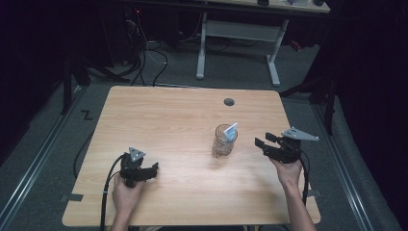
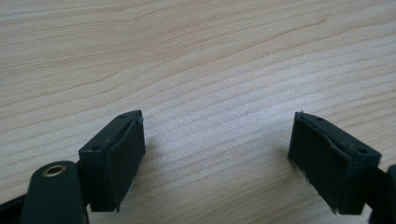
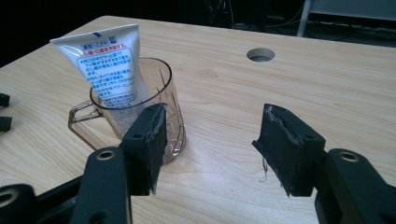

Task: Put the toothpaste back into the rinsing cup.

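A clear glass mug [image 1: 223,142] [image 3: 140,116] with a handle stands upright near the middle of the wooden table [image 1: 168,120]. A white and blue tube [image 1: 231,131] [image 3: 109,74] leans inside it, its flat end up. My right gripper [image 1: 263,143] [image 3: 210,144] hovers open just right of the mug, with nothing between its jaws. My left gripper [image 1: 153,169] [image 2: 217,154] rests low over bare wood near the front left, open and holding nothing.
A round cable hole [image 1: 229,102] [image 3: 260,54] sits in the table's far side. Beyond the table stand a white desk frame [image 1: 238,43] and loose cables on the grey floor. Dark curtains close both sides.
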The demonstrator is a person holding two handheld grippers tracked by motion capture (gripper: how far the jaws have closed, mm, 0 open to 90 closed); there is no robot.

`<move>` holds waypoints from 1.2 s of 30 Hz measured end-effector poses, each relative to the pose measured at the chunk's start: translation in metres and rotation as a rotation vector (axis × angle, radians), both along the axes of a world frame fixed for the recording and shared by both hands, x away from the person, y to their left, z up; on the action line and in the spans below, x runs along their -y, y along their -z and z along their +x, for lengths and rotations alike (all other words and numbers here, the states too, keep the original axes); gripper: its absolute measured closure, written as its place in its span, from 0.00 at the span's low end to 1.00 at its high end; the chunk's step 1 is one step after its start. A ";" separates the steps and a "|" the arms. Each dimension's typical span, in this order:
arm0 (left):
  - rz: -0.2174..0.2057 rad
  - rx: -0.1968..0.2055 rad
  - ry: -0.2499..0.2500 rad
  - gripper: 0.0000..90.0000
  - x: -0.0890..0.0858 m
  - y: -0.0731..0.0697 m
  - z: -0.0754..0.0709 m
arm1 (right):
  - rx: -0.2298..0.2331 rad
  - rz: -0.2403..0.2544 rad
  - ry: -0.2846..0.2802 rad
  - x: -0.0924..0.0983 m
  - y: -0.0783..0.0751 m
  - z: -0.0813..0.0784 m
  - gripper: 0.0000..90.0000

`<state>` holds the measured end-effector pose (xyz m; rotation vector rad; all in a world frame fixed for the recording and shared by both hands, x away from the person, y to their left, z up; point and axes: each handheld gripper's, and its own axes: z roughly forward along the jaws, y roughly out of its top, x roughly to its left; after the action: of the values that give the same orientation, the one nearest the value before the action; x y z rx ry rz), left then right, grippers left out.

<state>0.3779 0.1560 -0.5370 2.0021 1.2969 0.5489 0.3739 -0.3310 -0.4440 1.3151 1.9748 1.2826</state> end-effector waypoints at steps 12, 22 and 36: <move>0.000 0.000 0.000 0.21 0.000 0.000 0.000 | -0.016 0.006 0.018 0.006 0.008 -0.002 0.48; 0.000 0.000 0.000 0.21 0.000 0.000 0.000 | -0.032 0.013 0.031 0.008 0.015 -0.002 0.49; 0.001 0.000 0.000 0.21 0.000 0.000 0.000 | -0.060 0.007 0.033 0.008 0.027 0.001 0.50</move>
<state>0.3779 0.1559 -0.5369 2.0028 1.2971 0.5493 0.3752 -0.3386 -0.4714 1.3995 1.9823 1.2491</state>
